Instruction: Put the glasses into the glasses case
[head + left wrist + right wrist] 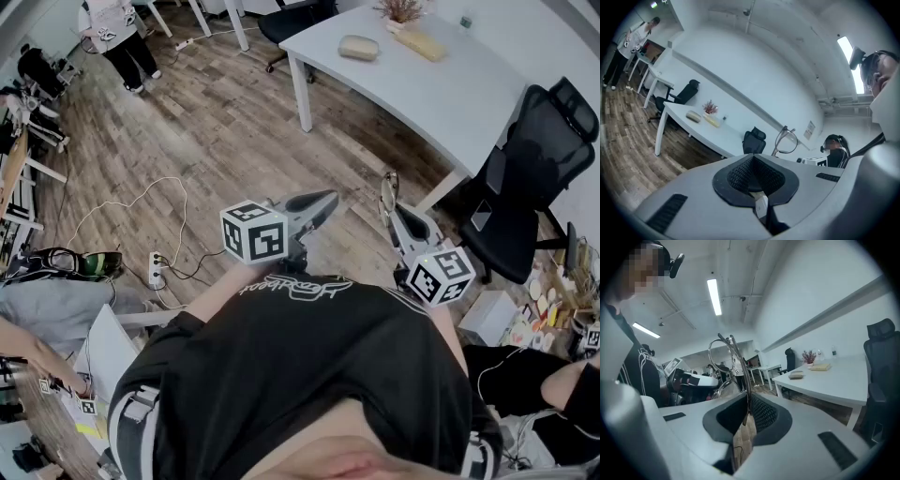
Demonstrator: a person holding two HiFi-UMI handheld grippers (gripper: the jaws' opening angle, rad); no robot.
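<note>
While both are held well short of the white surface (450,98), the left gripper (754,177) is seen with its jaws pressed together, empty, and the glasses (728,351) are clamped upright in the right gripper (747,414). Farther off, the glasses case (358,47) is laid on that surface.

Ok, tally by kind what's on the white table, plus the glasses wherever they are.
Glasses case: 1
Tan box: 1
Potted plant: 1
Small bottle-like item: 1
Glasses, clamped in the right gripper, not on the table: 1
Total: 5
</note>
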